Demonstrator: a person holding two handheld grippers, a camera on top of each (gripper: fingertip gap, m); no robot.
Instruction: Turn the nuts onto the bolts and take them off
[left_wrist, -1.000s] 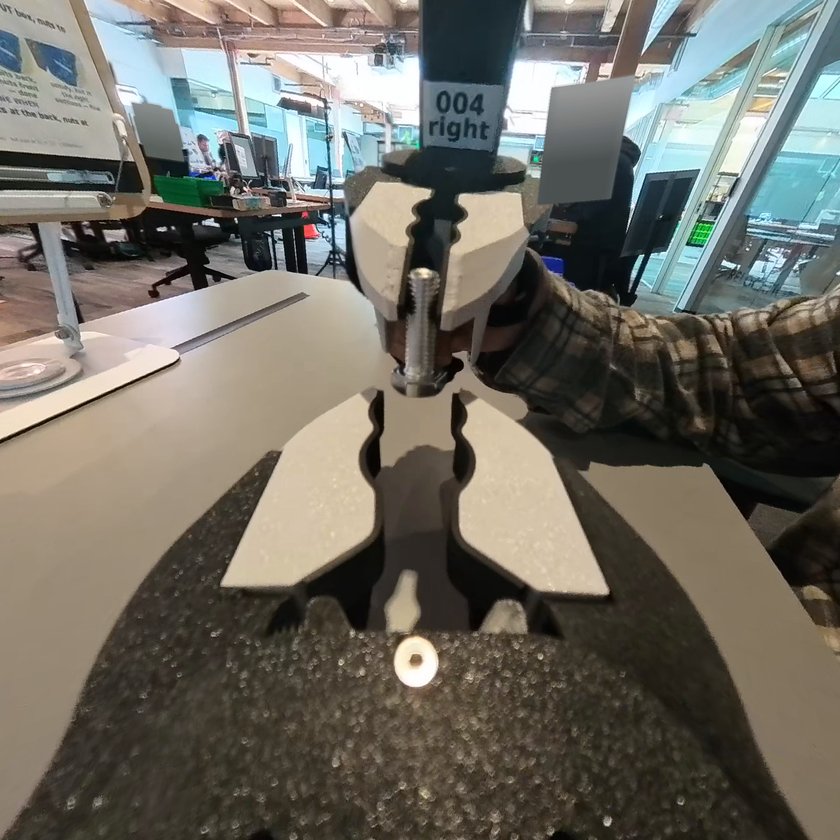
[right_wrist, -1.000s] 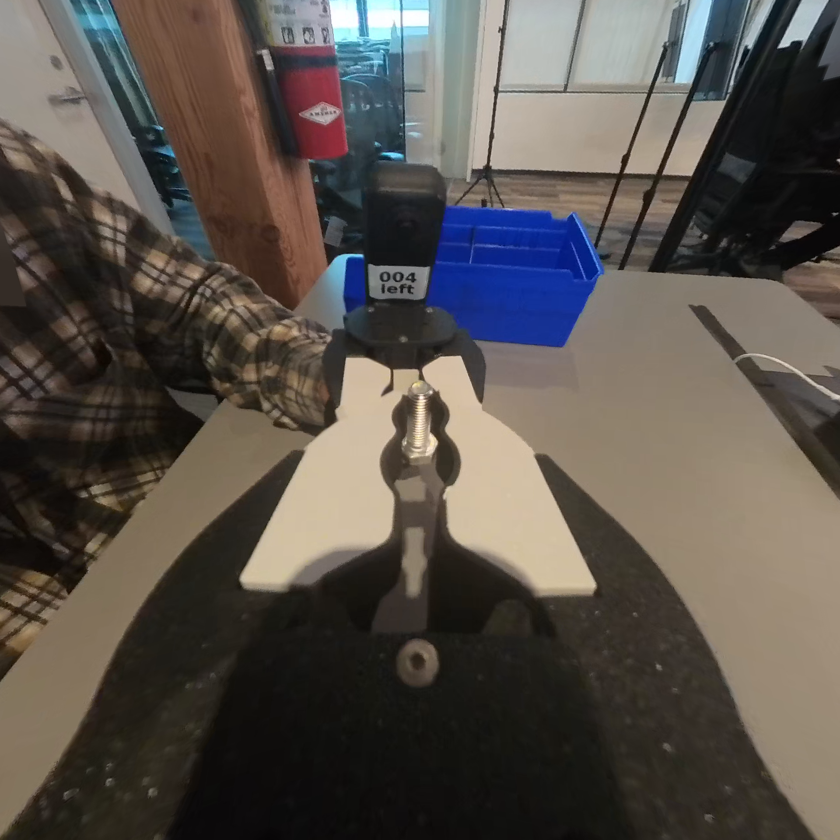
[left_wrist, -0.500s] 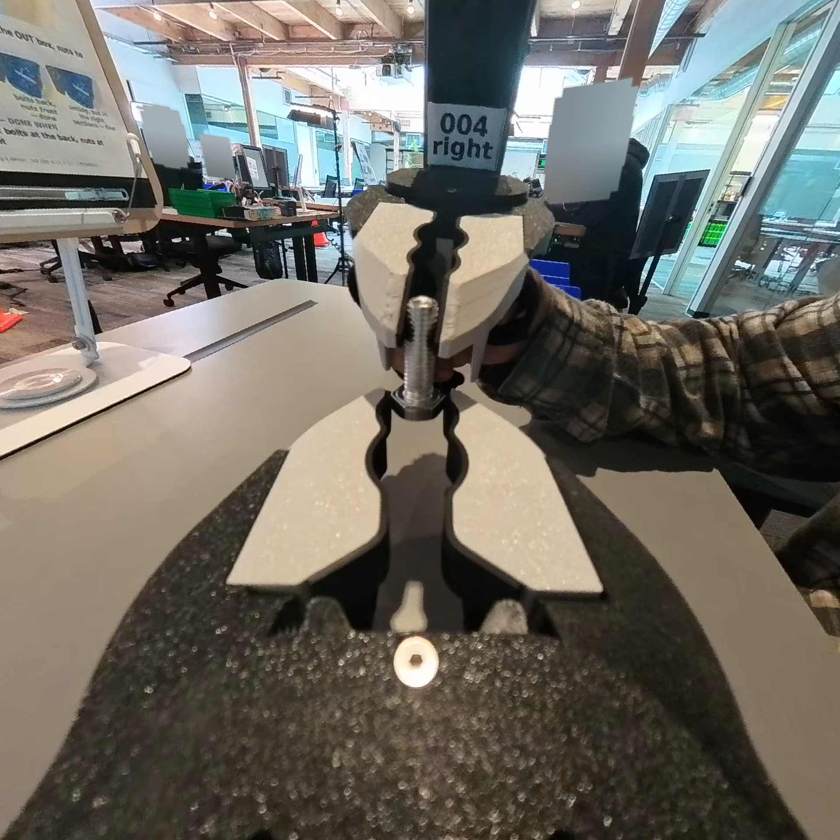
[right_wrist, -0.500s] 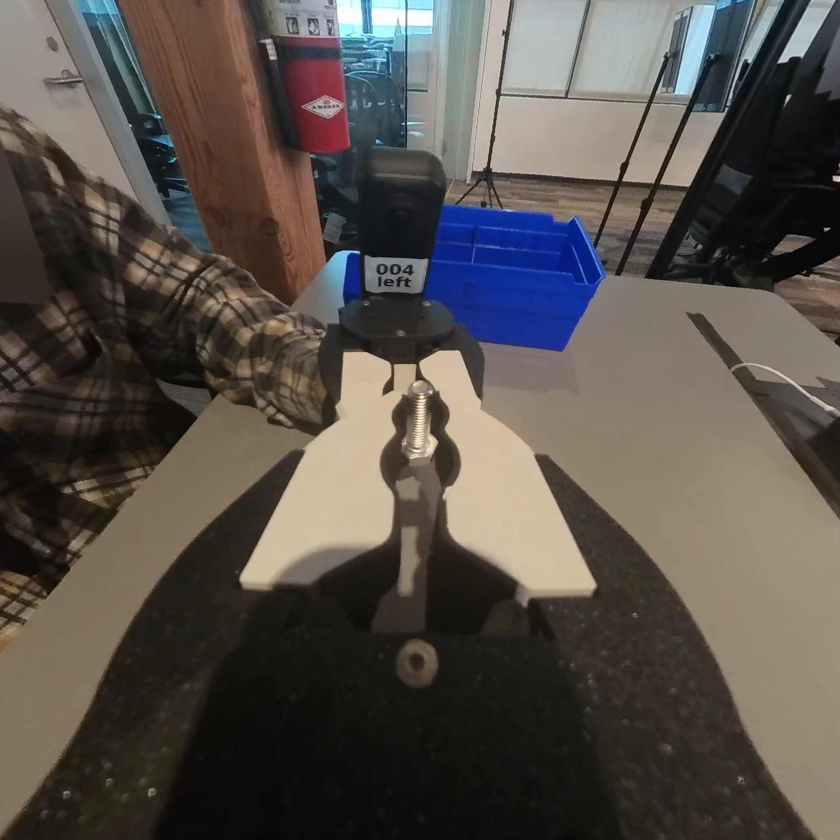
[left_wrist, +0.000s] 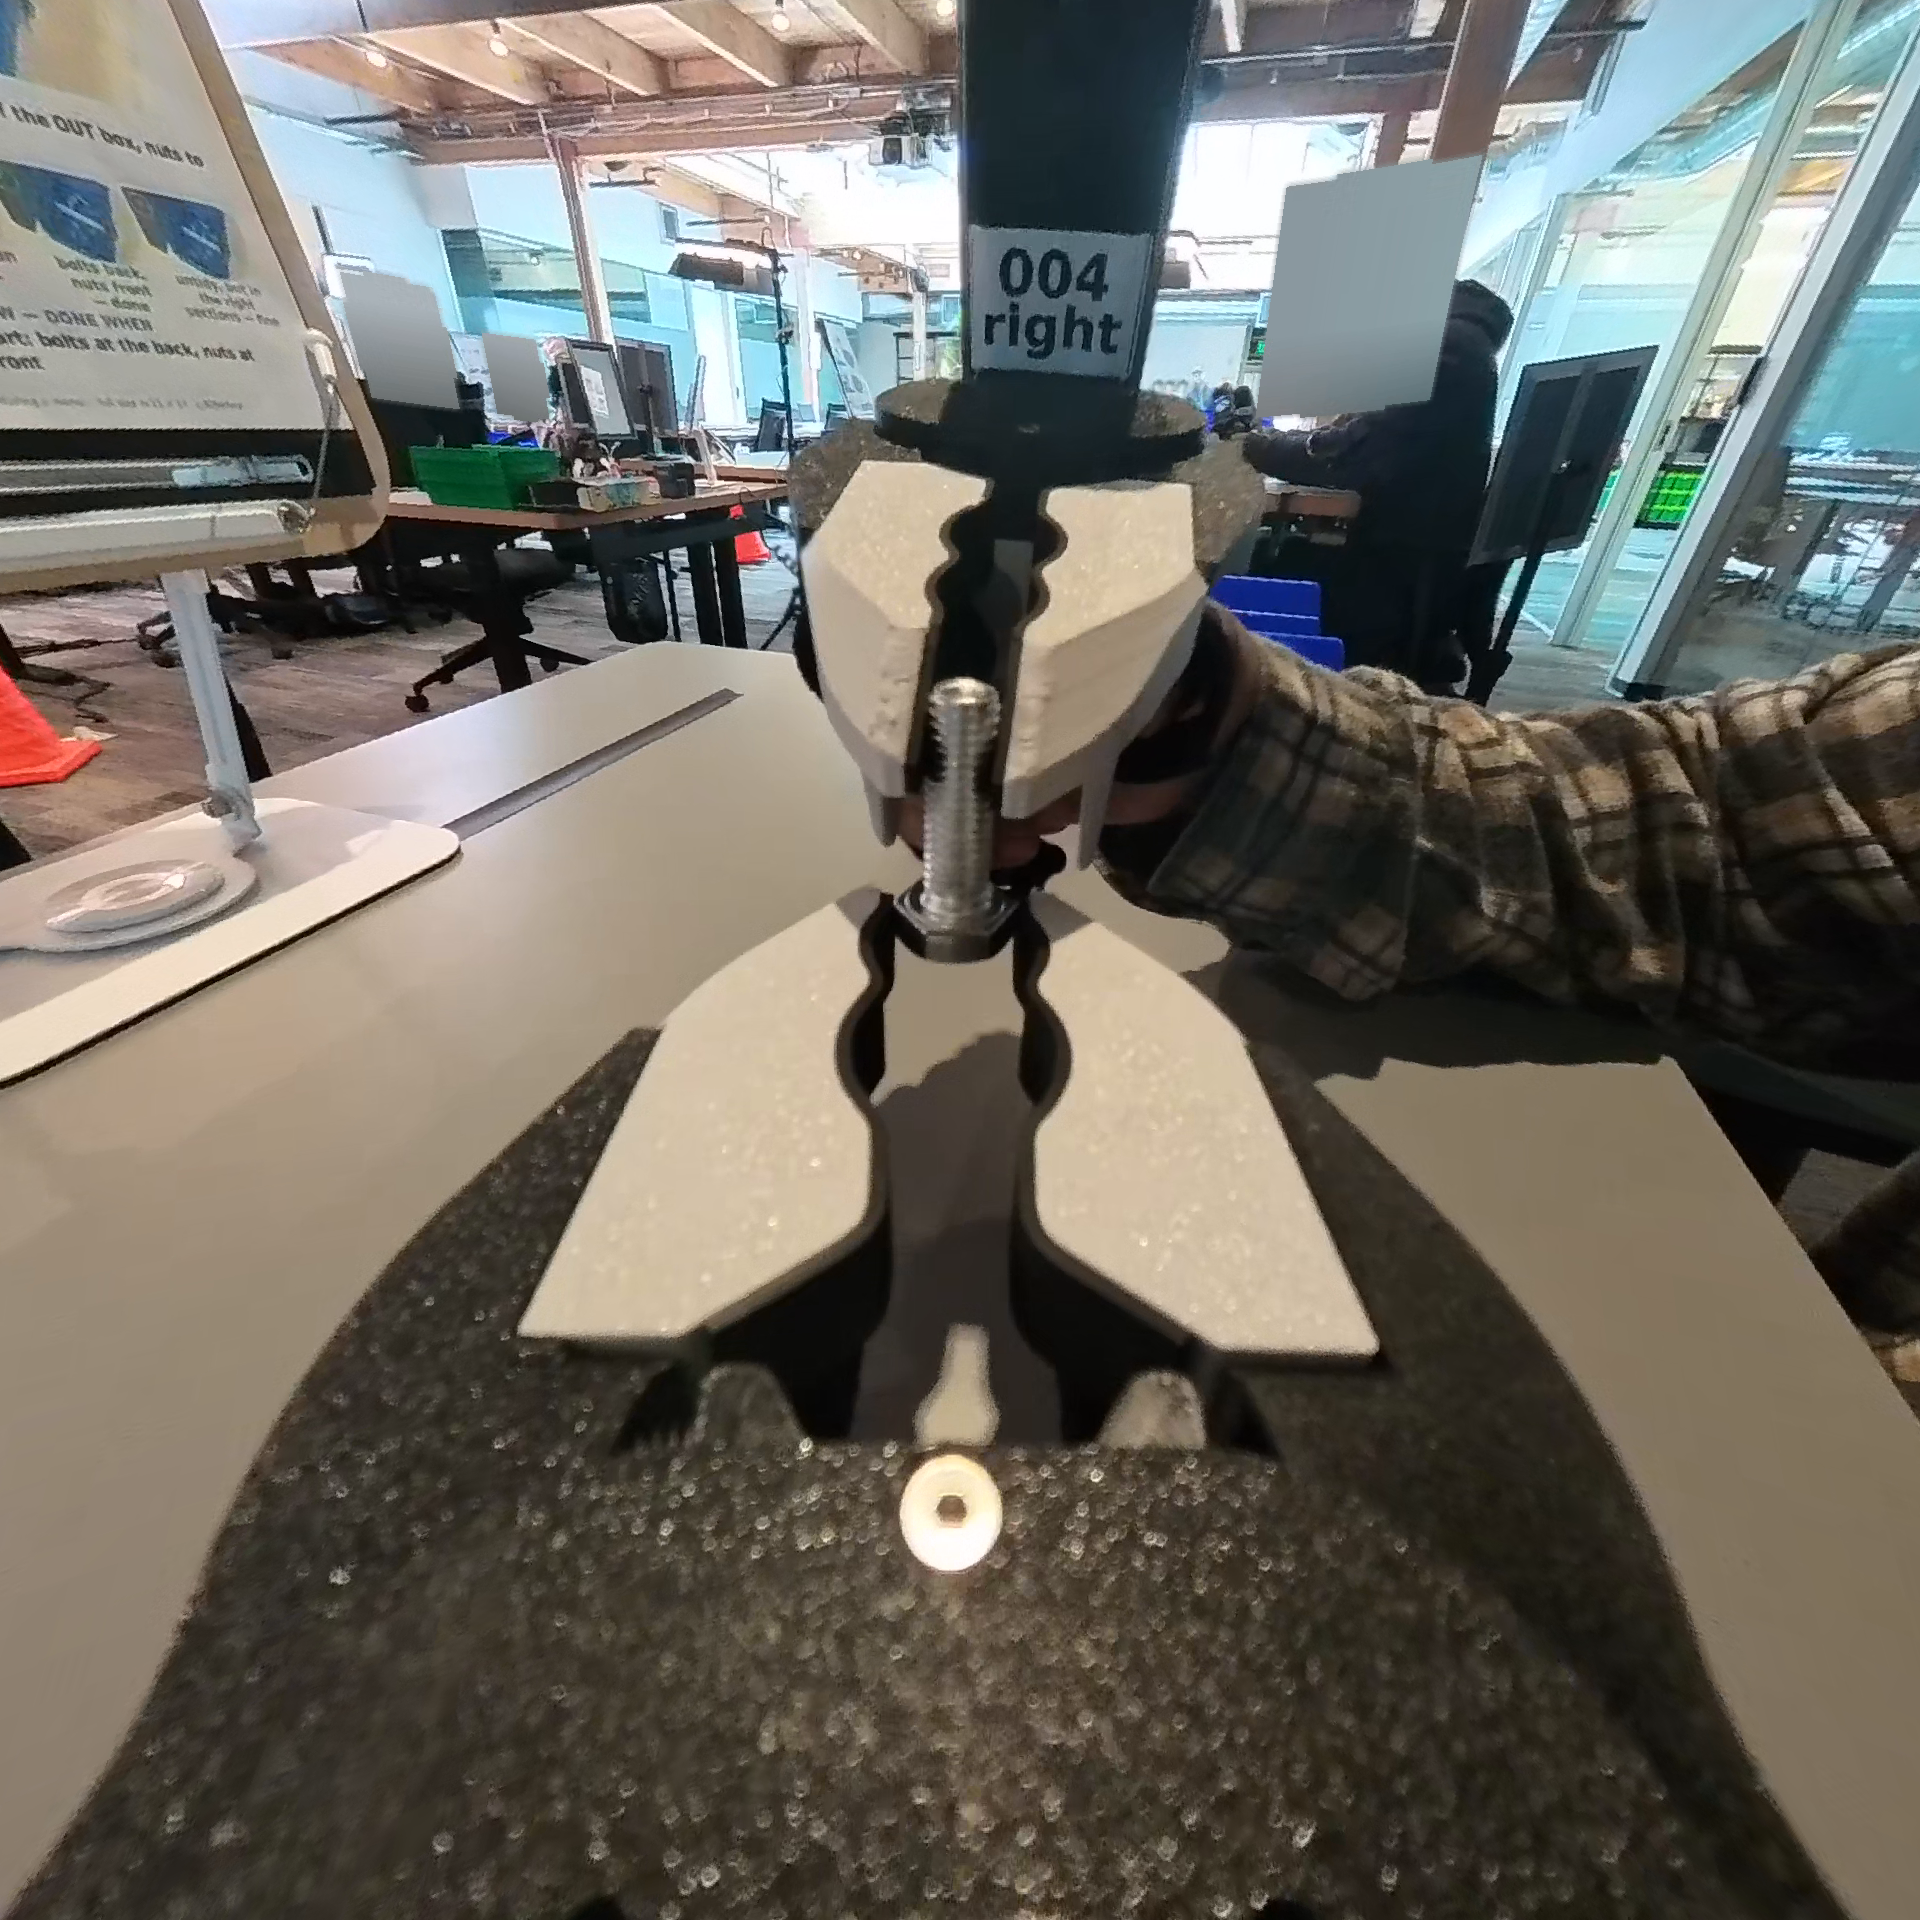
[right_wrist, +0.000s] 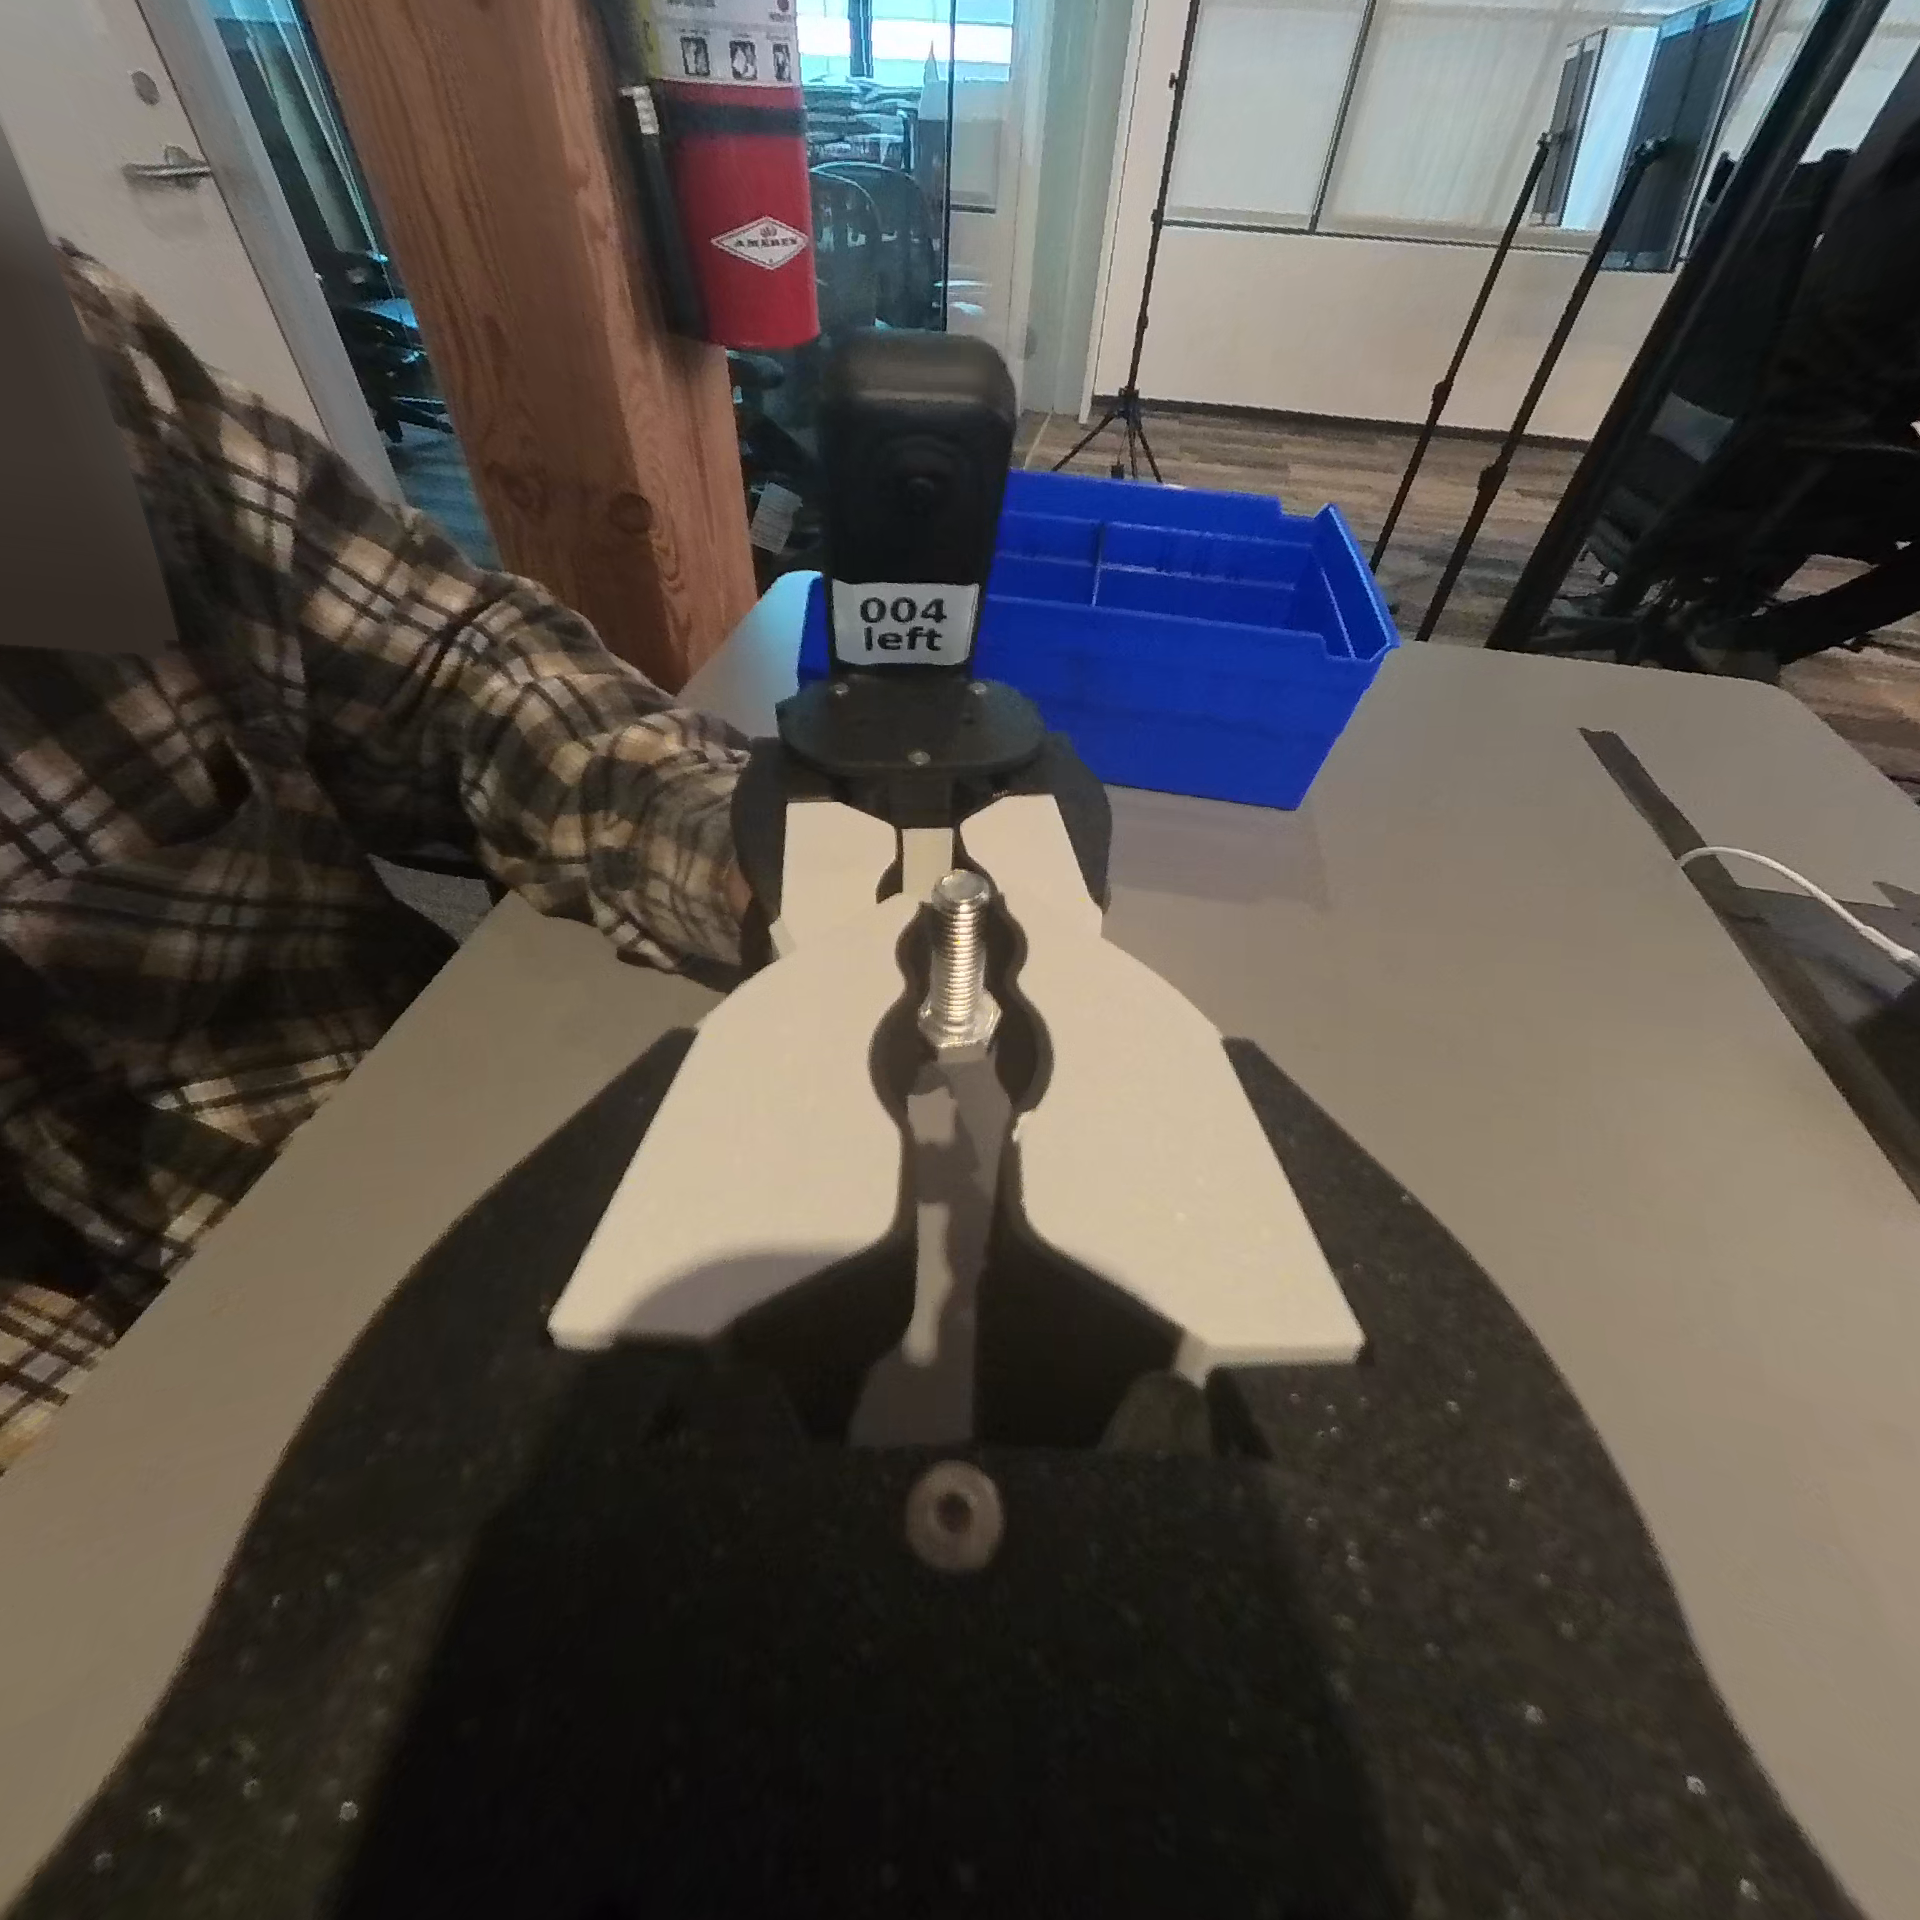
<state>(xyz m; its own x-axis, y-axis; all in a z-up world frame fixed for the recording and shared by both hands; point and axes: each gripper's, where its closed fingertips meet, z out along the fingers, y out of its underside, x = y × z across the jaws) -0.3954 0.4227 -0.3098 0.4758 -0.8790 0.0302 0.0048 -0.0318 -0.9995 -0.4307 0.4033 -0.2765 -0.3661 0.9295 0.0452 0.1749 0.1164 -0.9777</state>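
Table (right_wrist: 1455, 1039): a grey top is stretching under both tools, a person's plaid sleeve (left_wrist: 1507, 831) resting across its edge.
Bin (right_wrist: 1174, 644): a blue divided box is sitting at the far end, well apart from the work.
Right gripper (right_wrist: 951, 997): its white fingers are clenching the bolt (right_wrist: 954, 971) by the hexagonal head, threads pointing away toward the other tool.
Left gripper (left_wrist: 951, 925): its tips are closing around the nut (left_wrist: 954, 927), grasping it at the threaded end of the bolt, above the table.
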